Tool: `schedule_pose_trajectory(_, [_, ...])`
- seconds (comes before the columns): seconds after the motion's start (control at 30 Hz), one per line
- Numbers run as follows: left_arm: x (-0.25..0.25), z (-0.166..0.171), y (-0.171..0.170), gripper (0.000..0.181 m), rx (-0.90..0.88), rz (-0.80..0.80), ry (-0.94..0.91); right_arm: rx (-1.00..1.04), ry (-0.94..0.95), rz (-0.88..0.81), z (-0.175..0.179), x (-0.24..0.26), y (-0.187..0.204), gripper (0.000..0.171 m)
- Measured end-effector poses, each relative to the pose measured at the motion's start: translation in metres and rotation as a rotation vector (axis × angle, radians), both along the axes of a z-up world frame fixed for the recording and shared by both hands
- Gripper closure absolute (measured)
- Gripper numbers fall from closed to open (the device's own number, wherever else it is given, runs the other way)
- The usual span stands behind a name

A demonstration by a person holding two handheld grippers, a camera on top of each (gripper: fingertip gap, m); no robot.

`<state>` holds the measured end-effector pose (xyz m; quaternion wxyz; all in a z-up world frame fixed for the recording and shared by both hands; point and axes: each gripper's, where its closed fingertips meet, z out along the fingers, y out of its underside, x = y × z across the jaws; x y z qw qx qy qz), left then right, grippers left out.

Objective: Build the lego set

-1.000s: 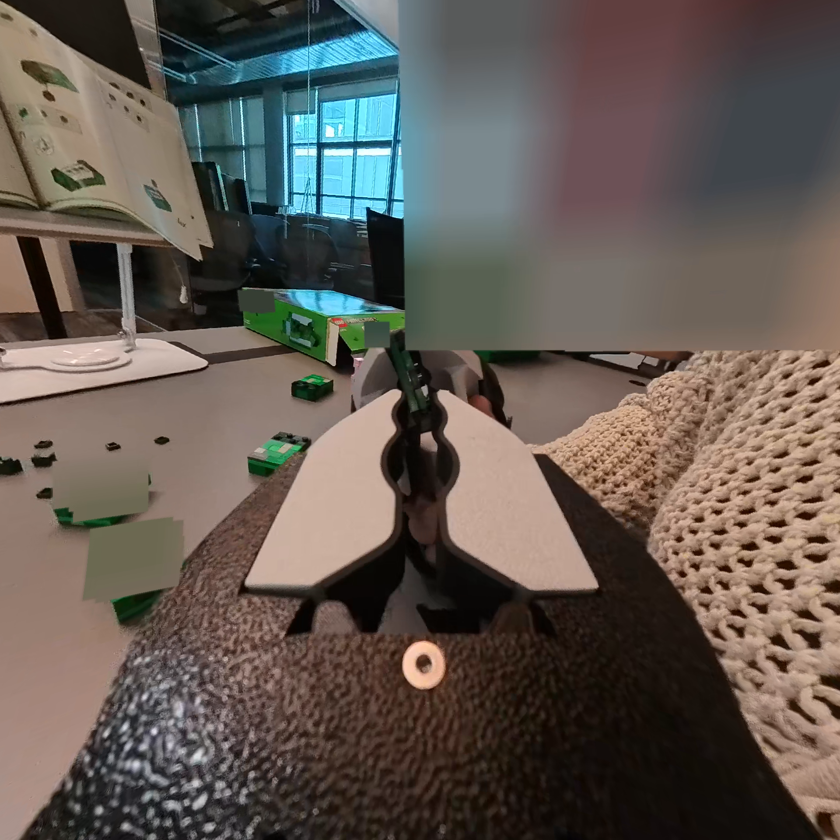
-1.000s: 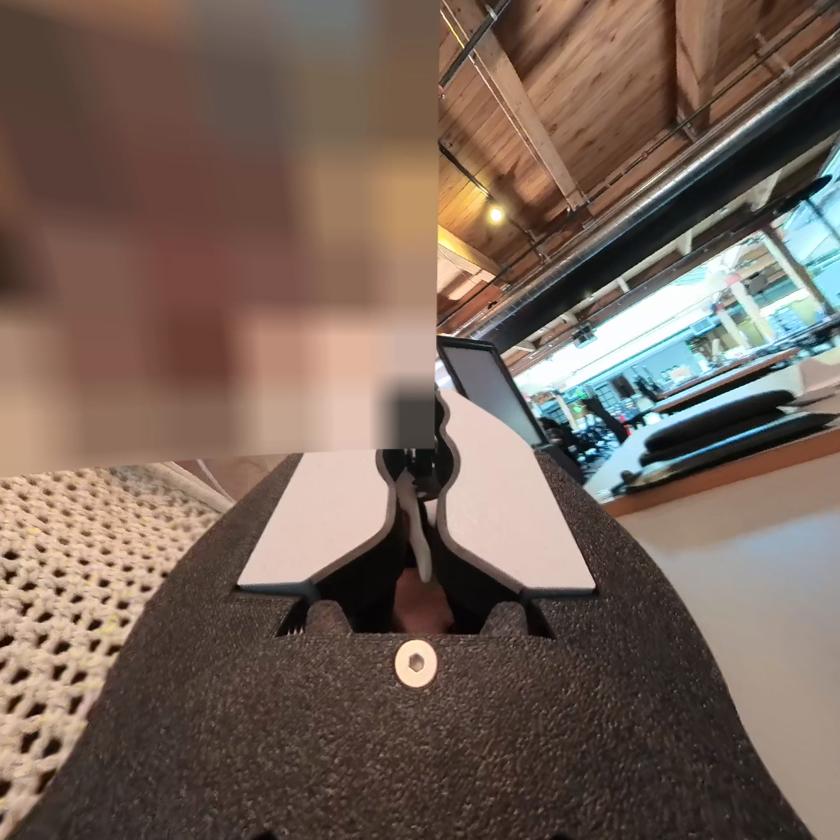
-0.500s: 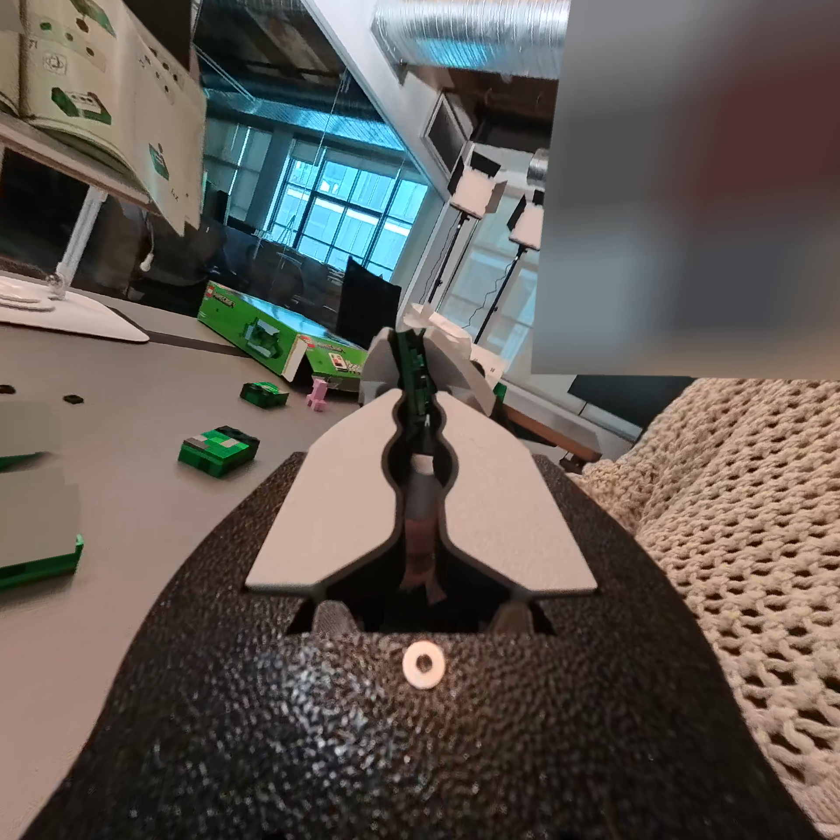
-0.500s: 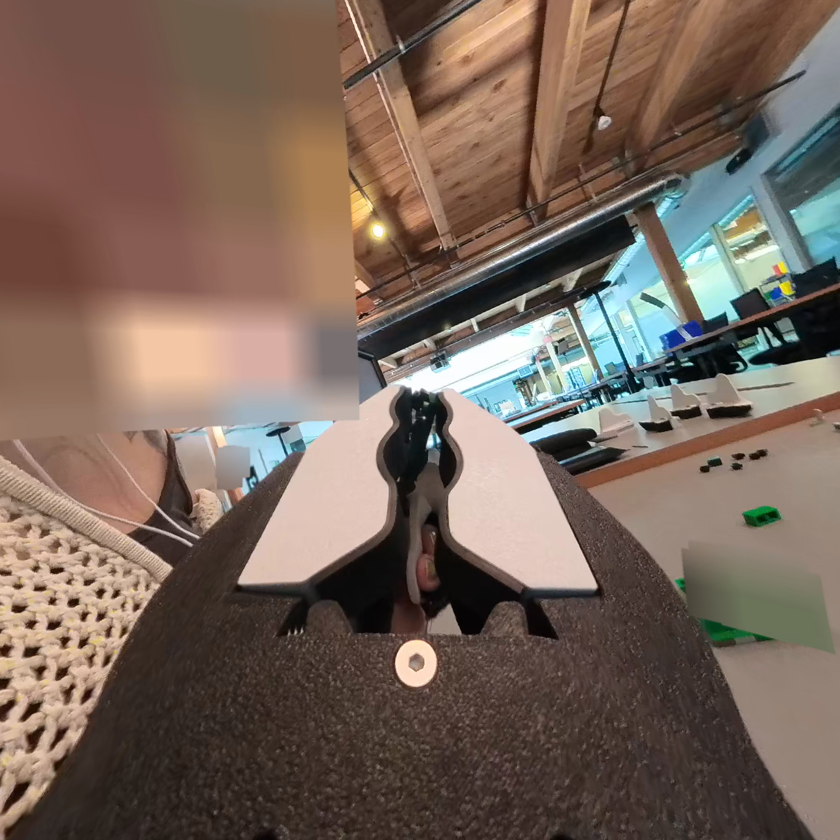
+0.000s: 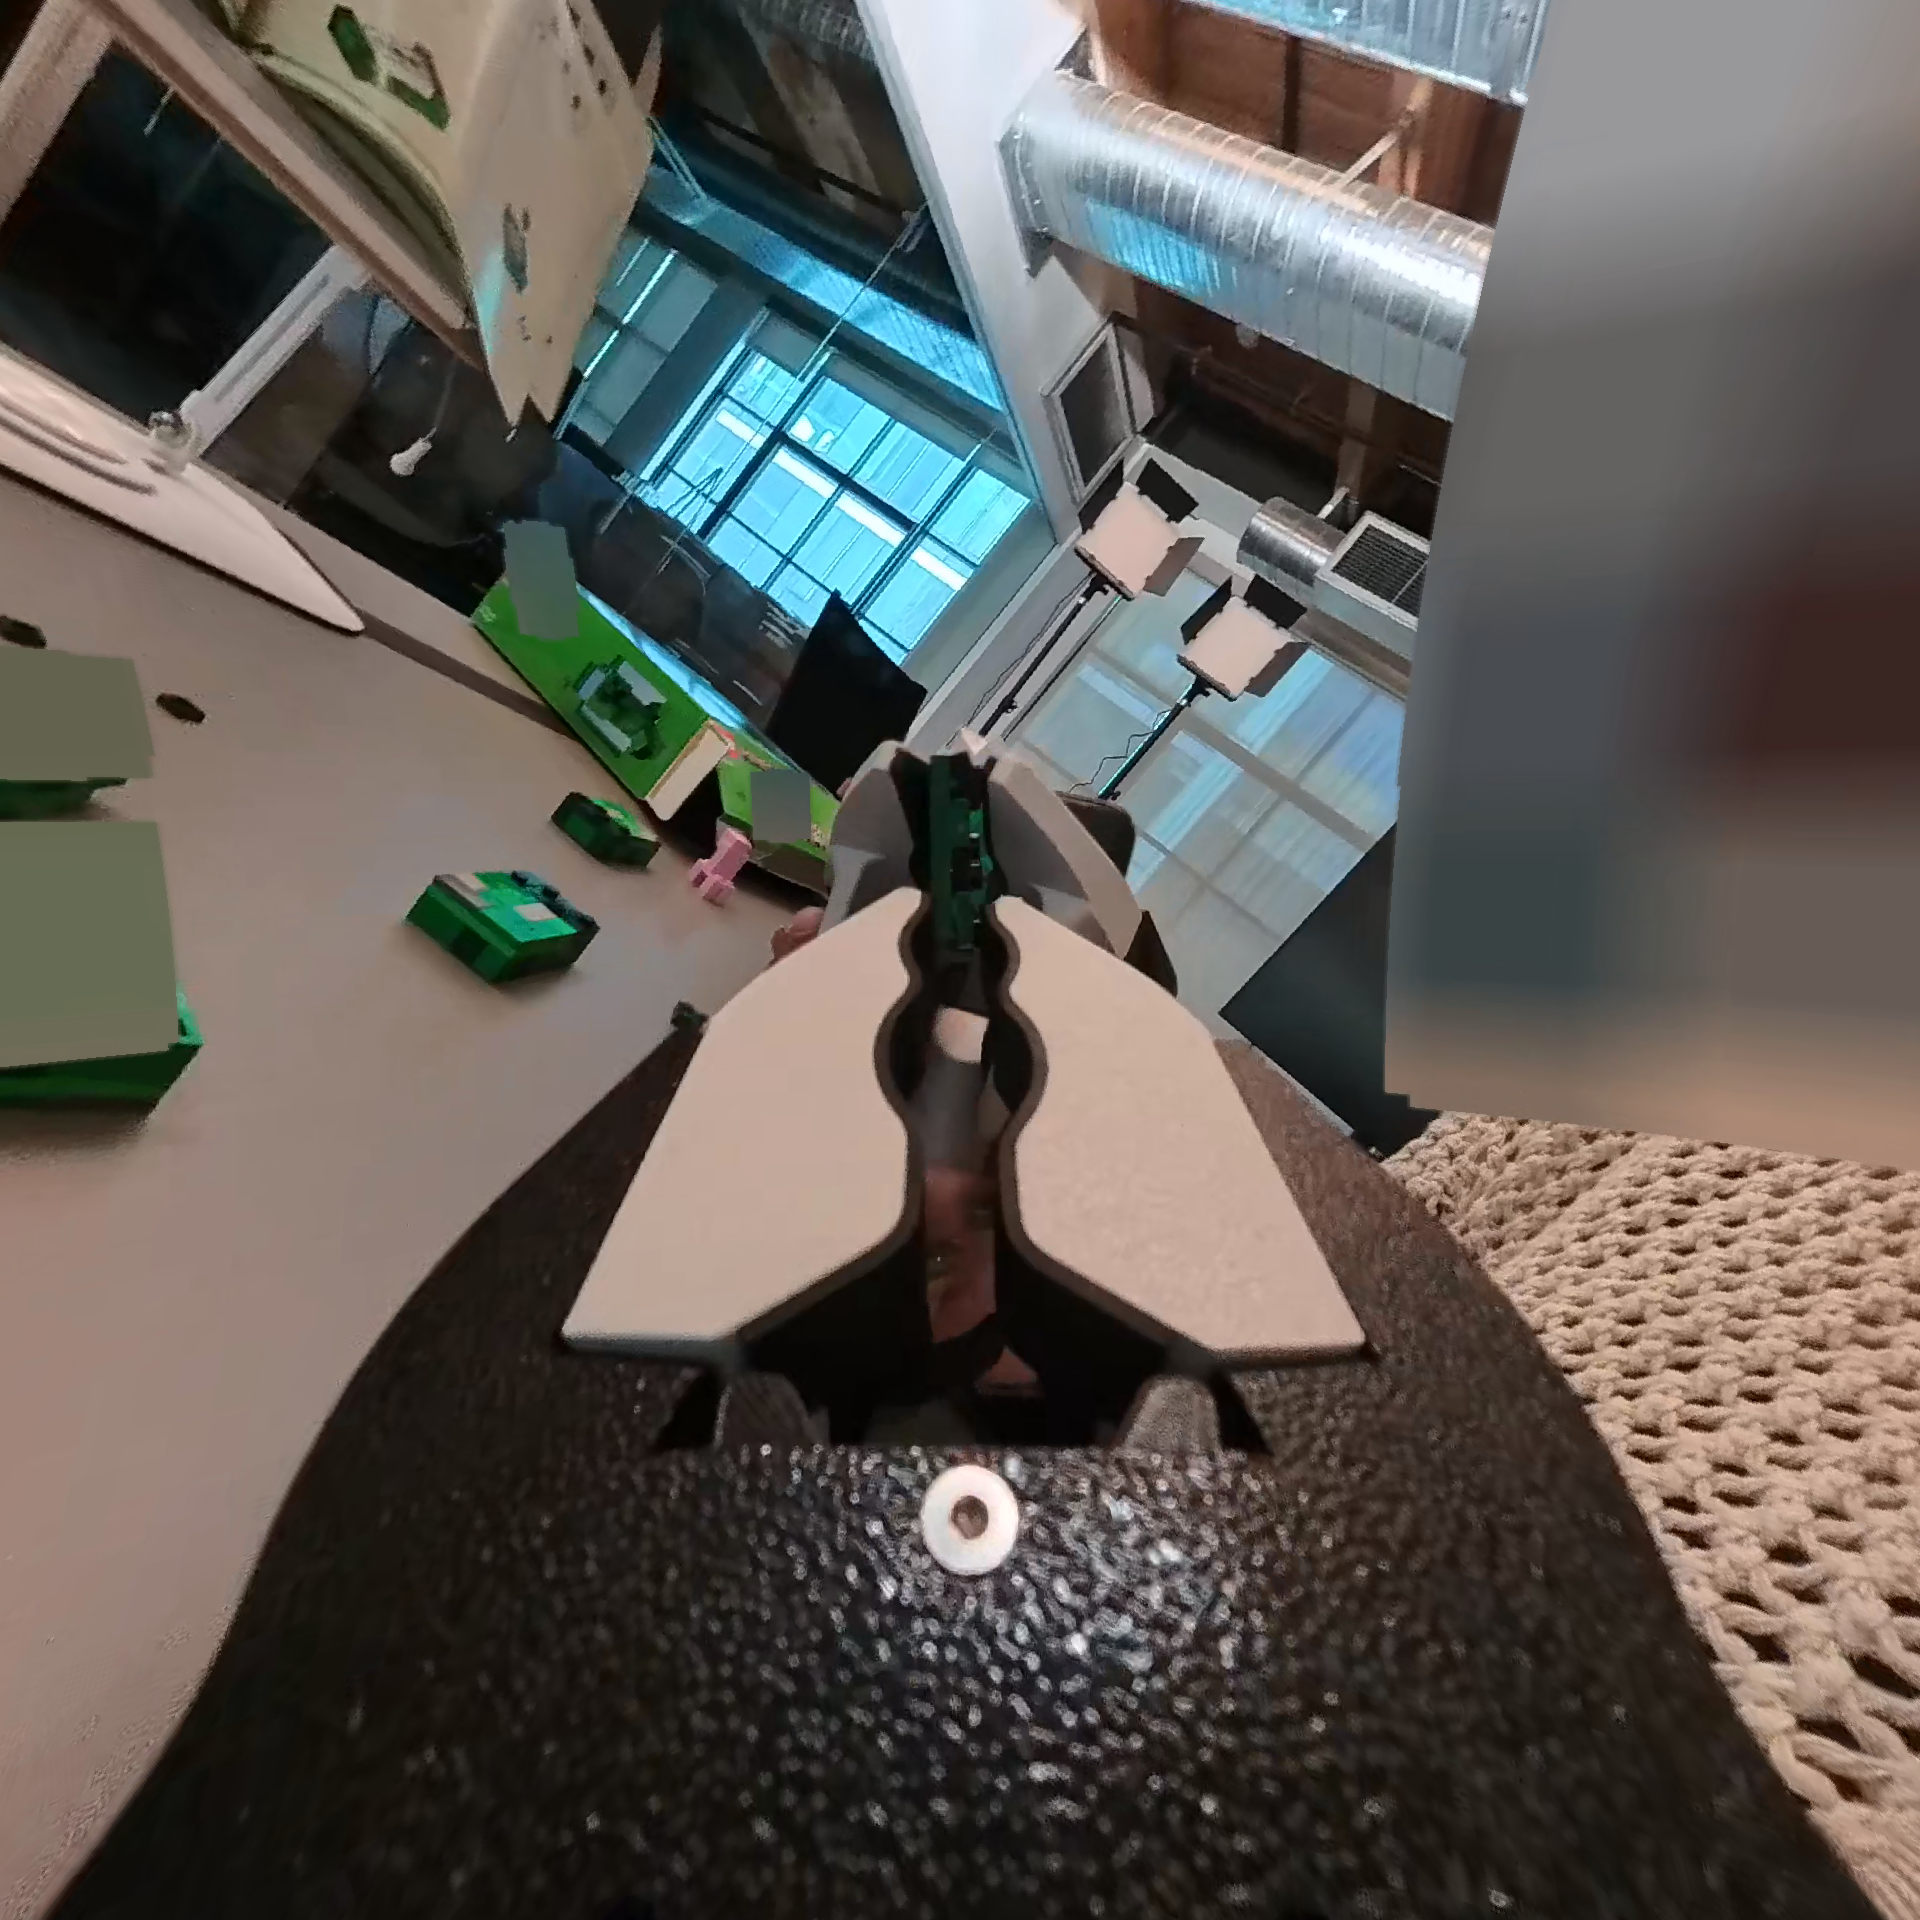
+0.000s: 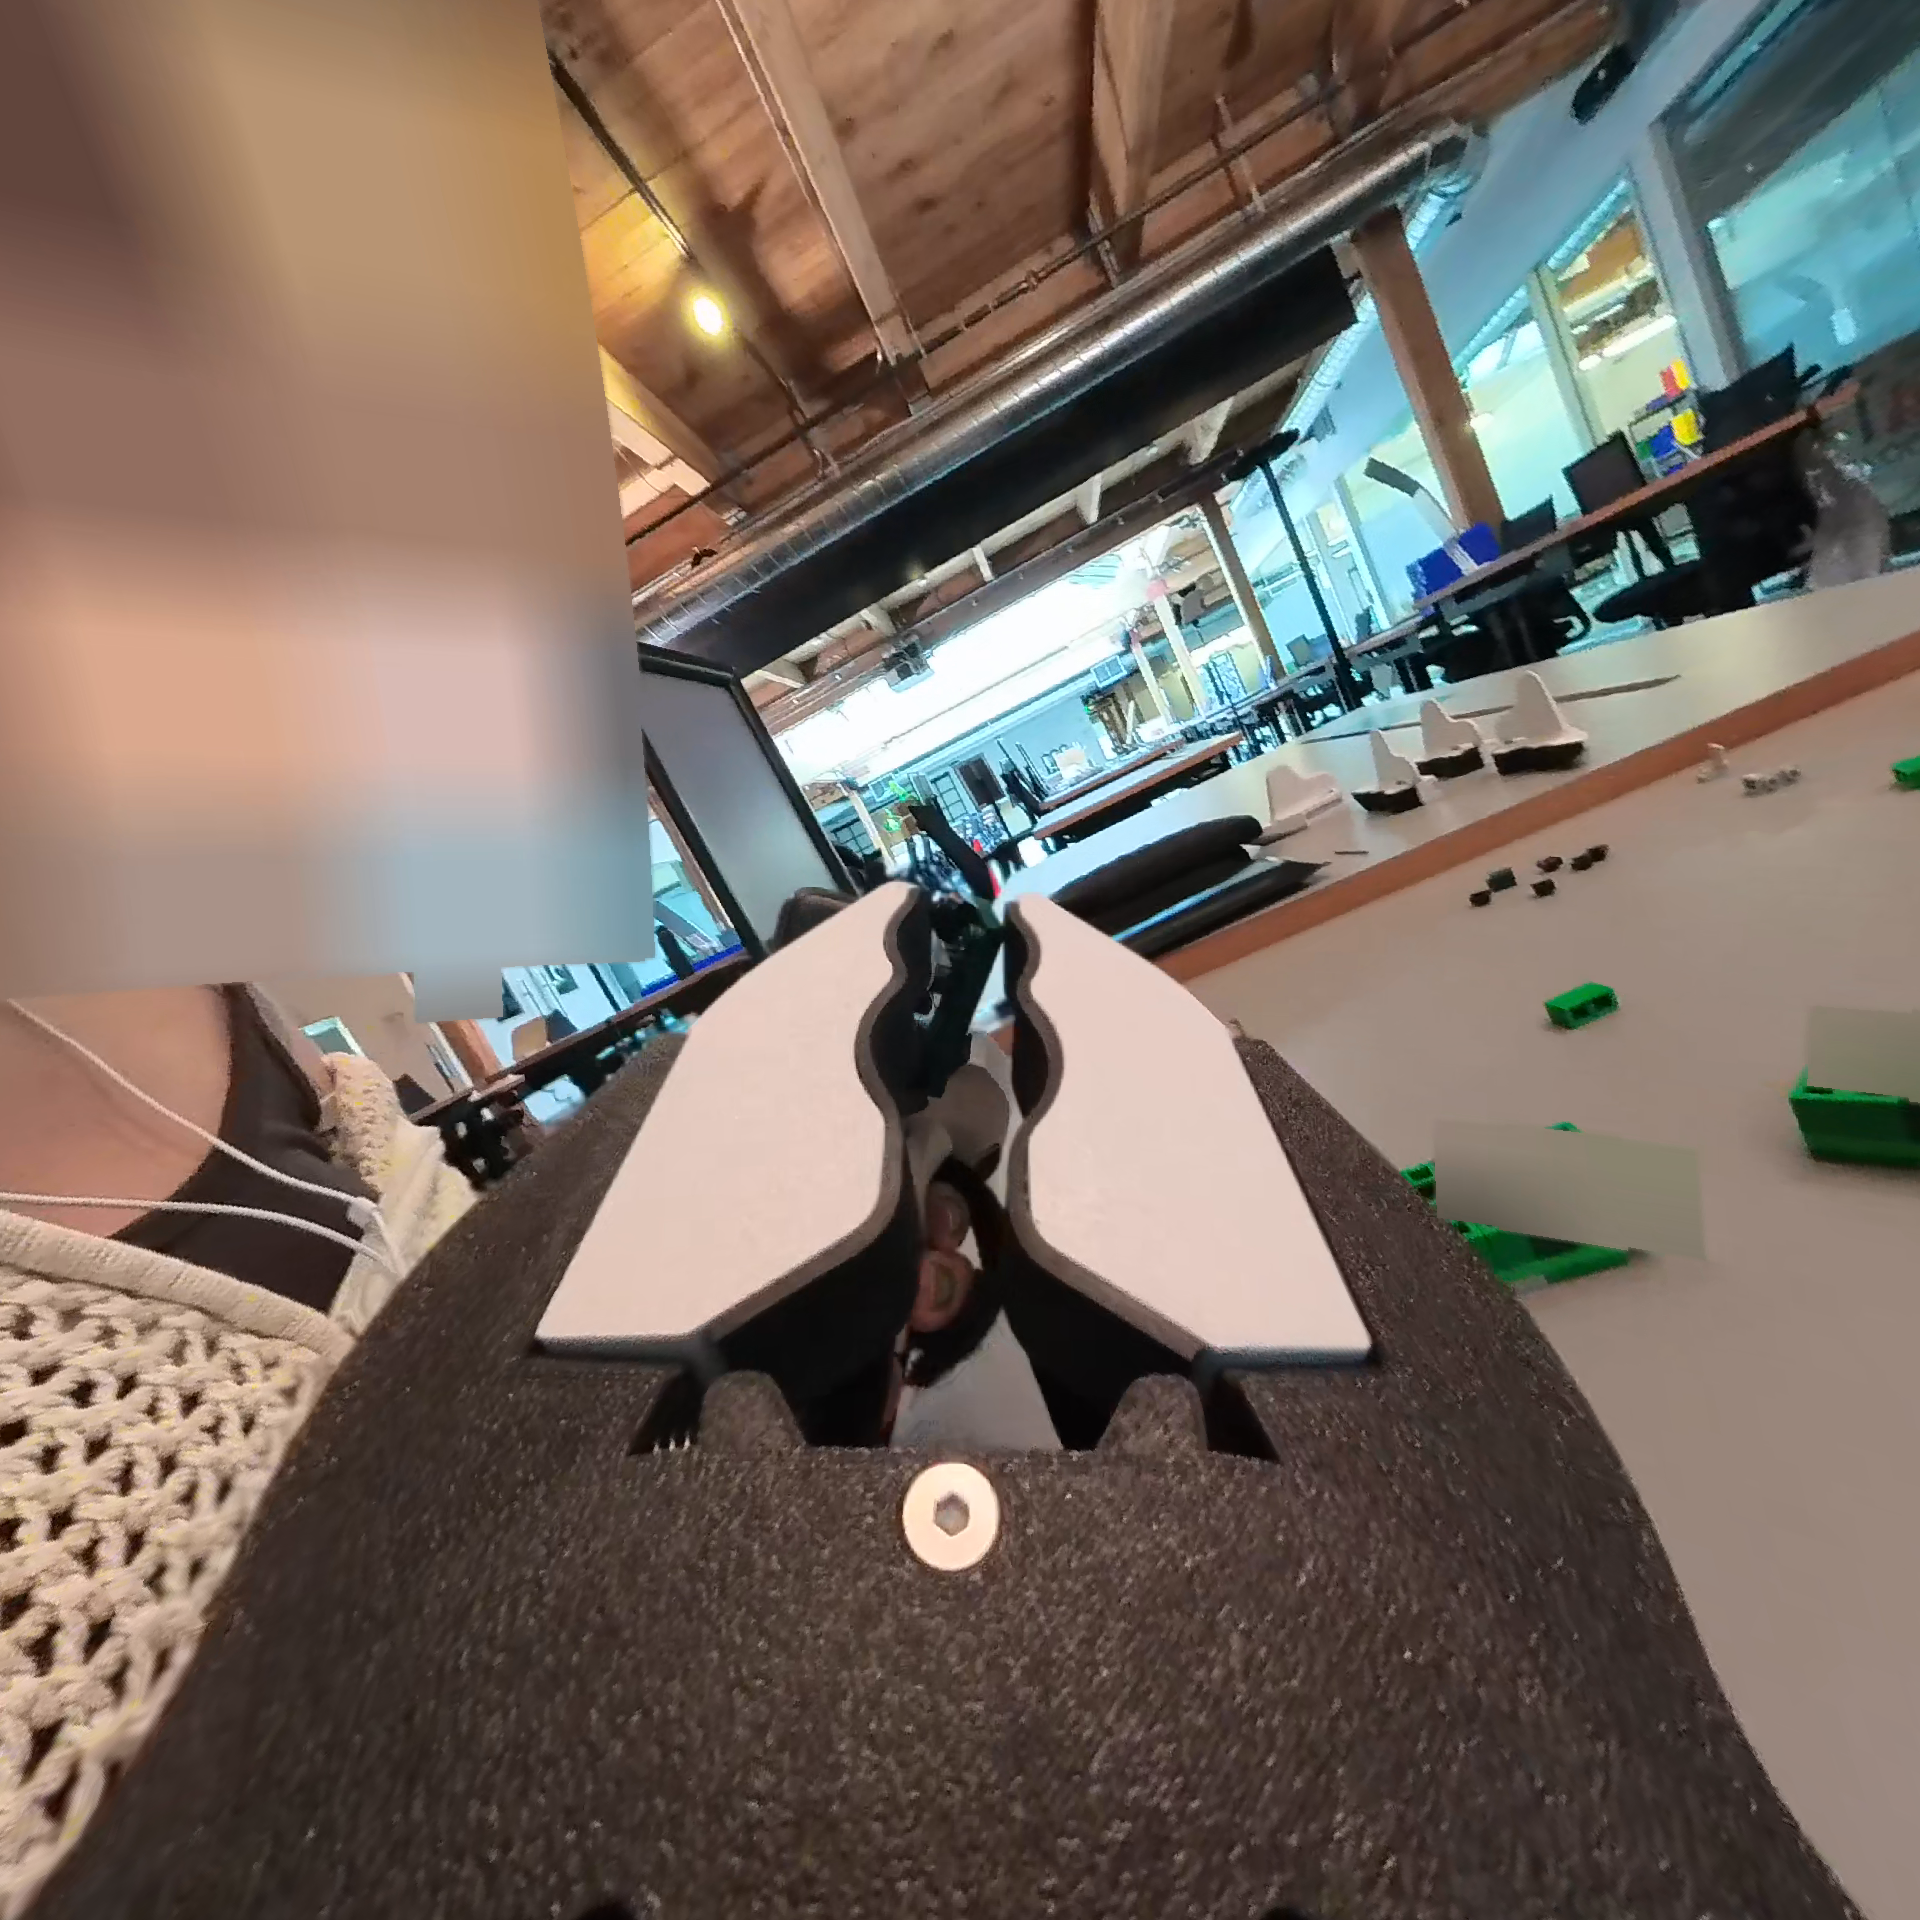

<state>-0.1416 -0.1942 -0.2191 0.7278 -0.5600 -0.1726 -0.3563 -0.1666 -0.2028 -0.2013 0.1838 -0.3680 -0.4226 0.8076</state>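
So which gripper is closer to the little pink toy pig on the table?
Left. The left gripper points past the small pink pig figure, raised above the table. The right gripper faces it from beyond, about as near; hard to tell.

Left hand-held gripper [image 5: 957,902] clamped, raised; right hand-held gripper [image 6: 961,914] seemingly clamped.

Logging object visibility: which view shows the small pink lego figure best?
The left wrist view: the pink figure stands on the table beside the green box, unobstructed though small. The right wrist view does not show it at all.
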Motion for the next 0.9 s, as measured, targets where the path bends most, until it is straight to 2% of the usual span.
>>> schedule_pose_trajectory(0.27, [-0.006,-0.007,0.001,0.174,-0.034,-0.011,-0.083,0.058,0.003,-0.033,-0.003,-0.001,0.004,0.147])
schedule_pose_trajectory(0.4, [-0.008,-0.010,0.002,0.174,-0.055,-0.022,-0.119,0.246,0.001,-0.043,-0.008,0.000,0.006,0.133])
schedule_pose_trajectory(0.5, [-0.006,-0.013,0.004,0.174,-0.074,-0.040,-0.122,0.411,0.007,-0.029,-0.012,0.003,0.007,0.132])
schedule_pose_trajectory(0.63, [-0.005,-0.015,0.005,0.174,-0.088,-0.050,-0.121,0.528,0.038,0.006,-0.011,0.010,0.004,0.132])
schedule_pose_trajectory(0.9, [-0.004,-0.016,0.007,0.174,-0.095,-0.059,-0.121,0.619,0.046,-0.003,-0.012,0.013,0.002,0.131])
